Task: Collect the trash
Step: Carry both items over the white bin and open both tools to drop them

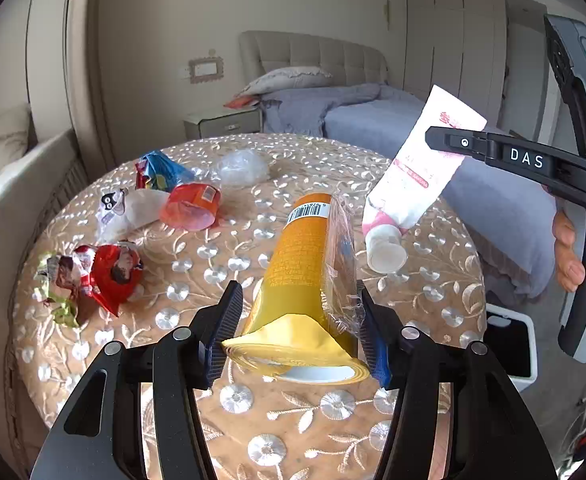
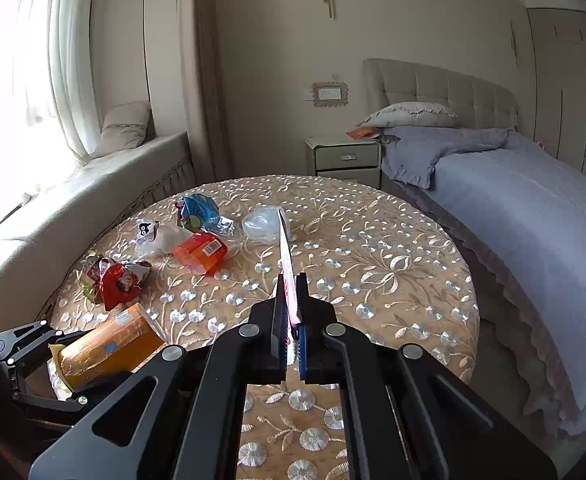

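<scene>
Above the near edge of a round table (image 1: 433,208) in a bedroom, the left gripper (image 1: 297,320) clamps a yellow can (image 1: 297,256) by its torn open end, clear wrap clinging to its side. The right gripper (image 2: 291,320), held above the table's right side, pinches a flattened pink-and-white tube (image 1: 417,172), cap hanging down. Across the table's far left lie an orange cup (image 2: 201,252), a crumpled red wrapper (image 2: 119,284), a blue wrapper (image 2: 195,210) and a clear bag (image 2: 263,224). A white bin (image 1: 513,344) stands on the floor by the right edge.
</scene>
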A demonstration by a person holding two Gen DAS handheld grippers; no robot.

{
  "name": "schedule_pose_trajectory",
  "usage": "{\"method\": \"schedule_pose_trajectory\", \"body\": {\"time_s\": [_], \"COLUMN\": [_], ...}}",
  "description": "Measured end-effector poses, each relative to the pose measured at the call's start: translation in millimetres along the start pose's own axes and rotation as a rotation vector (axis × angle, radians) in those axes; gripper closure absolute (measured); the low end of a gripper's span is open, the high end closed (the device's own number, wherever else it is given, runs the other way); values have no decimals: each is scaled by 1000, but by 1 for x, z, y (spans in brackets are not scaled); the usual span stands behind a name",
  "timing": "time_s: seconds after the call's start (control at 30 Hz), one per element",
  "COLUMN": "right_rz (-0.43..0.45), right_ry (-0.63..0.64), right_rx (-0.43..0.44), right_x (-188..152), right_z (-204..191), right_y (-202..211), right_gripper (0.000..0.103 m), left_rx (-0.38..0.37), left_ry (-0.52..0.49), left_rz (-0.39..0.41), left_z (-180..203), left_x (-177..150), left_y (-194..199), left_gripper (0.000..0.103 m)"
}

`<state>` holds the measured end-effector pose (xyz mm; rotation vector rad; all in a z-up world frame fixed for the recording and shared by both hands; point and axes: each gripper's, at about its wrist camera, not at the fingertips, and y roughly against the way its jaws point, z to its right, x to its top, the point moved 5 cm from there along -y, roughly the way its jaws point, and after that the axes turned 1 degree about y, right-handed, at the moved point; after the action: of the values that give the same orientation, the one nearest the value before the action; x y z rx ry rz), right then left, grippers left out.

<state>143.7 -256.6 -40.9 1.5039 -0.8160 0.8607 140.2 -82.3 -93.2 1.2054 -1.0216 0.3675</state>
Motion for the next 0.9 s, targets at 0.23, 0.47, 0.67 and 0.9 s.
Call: {"method": "schedule_pose_trajectory", "body": {"time_s": [0.23,0.47,0.67,0.9], "right_rz": [45,71,57,6], "right_ry": [-15,-55,-126,-204], "right_rx": [-90,-205,-314,-420], "right_x": [-20,-50,-85,-132], "right_z": [36,85,135,188], "right_y": [54,107,143,167], "right_gripper": [98,98,98,98], "left_rx": [-16,-83,-167,-275], "left_ry": [-69,-169,-232,-300], "left_rz": [46,80,76,23], "left_z": [55,125,188,254], "left_x": [6,12,6,-11], "left_y": [7,3,-12,-41], "left_gripper": [48,48,48,48]}}
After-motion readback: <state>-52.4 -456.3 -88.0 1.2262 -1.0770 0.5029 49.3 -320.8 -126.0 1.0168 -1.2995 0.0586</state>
